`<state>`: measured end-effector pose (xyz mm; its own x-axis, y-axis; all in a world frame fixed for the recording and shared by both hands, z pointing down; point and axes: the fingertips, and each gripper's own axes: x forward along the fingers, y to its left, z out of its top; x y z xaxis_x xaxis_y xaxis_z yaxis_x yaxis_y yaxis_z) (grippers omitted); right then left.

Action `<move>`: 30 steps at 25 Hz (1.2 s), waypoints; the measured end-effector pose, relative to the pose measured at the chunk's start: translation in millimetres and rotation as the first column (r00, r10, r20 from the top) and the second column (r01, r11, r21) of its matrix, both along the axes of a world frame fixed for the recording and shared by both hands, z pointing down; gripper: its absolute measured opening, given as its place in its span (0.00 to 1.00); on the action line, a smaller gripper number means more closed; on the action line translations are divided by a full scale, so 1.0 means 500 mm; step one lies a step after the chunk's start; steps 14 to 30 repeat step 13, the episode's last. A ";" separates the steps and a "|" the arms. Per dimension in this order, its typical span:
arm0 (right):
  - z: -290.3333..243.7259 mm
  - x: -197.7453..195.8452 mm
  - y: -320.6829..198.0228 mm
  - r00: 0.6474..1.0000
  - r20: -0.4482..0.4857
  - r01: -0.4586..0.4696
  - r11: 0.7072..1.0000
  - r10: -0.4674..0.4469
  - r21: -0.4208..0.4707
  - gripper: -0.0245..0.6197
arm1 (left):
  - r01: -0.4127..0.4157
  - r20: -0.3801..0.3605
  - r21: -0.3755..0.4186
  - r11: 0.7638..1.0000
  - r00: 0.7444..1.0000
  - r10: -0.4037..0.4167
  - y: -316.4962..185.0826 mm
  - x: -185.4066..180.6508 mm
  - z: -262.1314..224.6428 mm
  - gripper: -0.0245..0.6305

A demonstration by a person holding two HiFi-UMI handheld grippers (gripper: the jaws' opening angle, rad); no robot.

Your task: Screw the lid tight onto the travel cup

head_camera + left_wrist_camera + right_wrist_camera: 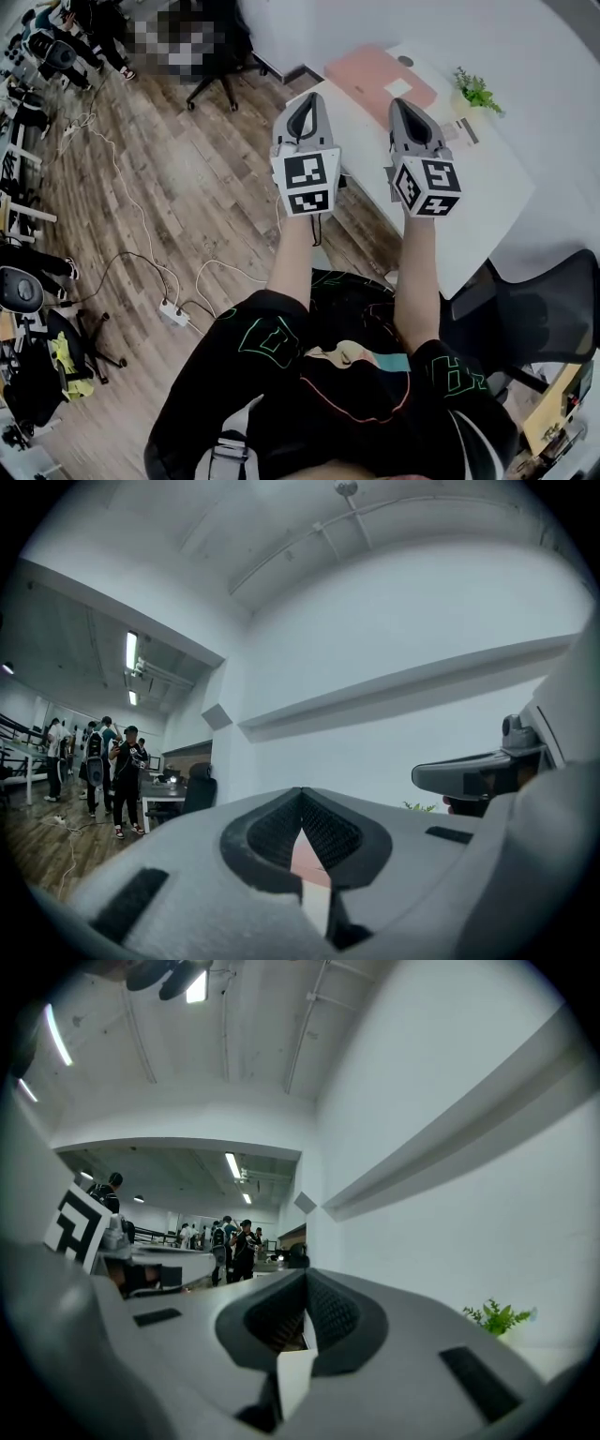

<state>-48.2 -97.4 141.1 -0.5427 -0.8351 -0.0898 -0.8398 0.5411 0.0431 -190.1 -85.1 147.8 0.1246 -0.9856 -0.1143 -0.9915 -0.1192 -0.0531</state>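
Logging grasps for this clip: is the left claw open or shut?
Shut. The left claw holds nothing: in its own view the jaws meet at the tips.

L gripper (301, 799) closed (empty), white wall (403, 621)

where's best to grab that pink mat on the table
Likely its corner nearest the table edge: the pink mat lies flat on the white table, so only an edge offers a pinch. Come in low from that side with the left gripper.

possible lid (405, 61): small, dark, round | on white table (487, 206)
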 end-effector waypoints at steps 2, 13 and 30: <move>0.003 0.001 -0.005 1.000 0.003 0.000 1.000 0.000 -0.002 0.05 | -0.001 0.006 -0.004 1.000 1.000 0.001 -0.003 0.000 0.007 0.04; 0.012 0.005 -0.009 1.000 -0.025 0.003 1.000 -0.003 -0.007 0.05 | 0.005 0.005 -0.013 1.000 1.000 -0.004 -0.011 0.004 0.011 0.04; 0.012 0.005 -0.009 1.000 -0.025 0.003 1.000 -0.003 -0.007 0.05 | 0.005 0.005 -0.013 1.000 1.000 -0.004 -0.011 0.004 0.011 0.04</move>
